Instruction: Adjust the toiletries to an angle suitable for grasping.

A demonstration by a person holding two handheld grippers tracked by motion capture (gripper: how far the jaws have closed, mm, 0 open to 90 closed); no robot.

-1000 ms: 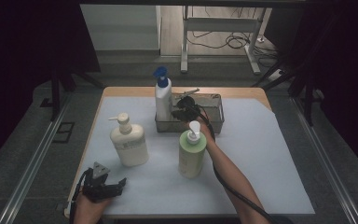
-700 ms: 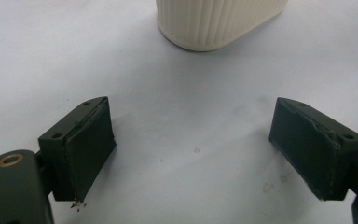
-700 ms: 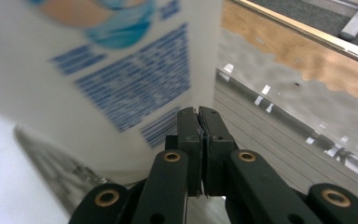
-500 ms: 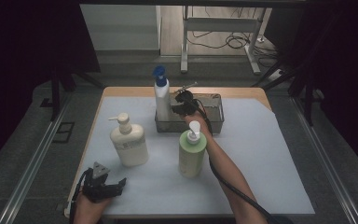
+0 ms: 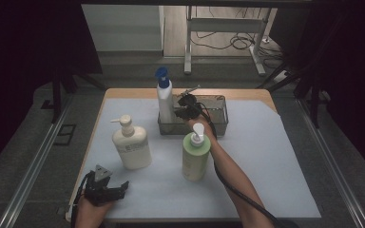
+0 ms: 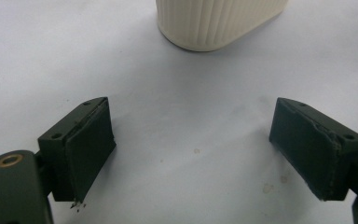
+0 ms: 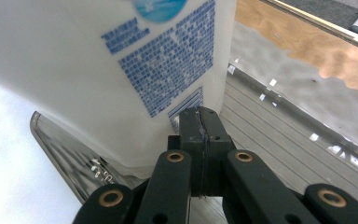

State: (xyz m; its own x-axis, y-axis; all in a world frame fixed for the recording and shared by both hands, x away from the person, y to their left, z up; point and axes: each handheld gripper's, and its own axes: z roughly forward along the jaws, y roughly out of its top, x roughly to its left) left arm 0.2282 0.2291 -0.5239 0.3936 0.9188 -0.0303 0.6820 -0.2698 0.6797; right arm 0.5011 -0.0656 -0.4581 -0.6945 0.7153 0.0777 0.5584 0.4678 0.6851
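A tall white bottle with a blue pump stands upright in the left end of a metal basket at the back of the table. My right gripper reaches into the basket just right of that bottle. In the right gripper view its jaws are pressed together with nothing between them, and the right gripper tip sits against the lower printed side of the white bottle. My left gripper rests at the table's near left, open and empty. In the left gripper view, the left gripper points at the base of a cream bottle.
A cream pump bottle stands left of centre and a green pump bottle stands in the middle, close beside my right forearm. The basket's ribbed floor lies bare to the right of the white bottle. A pale blue mat covers the table.
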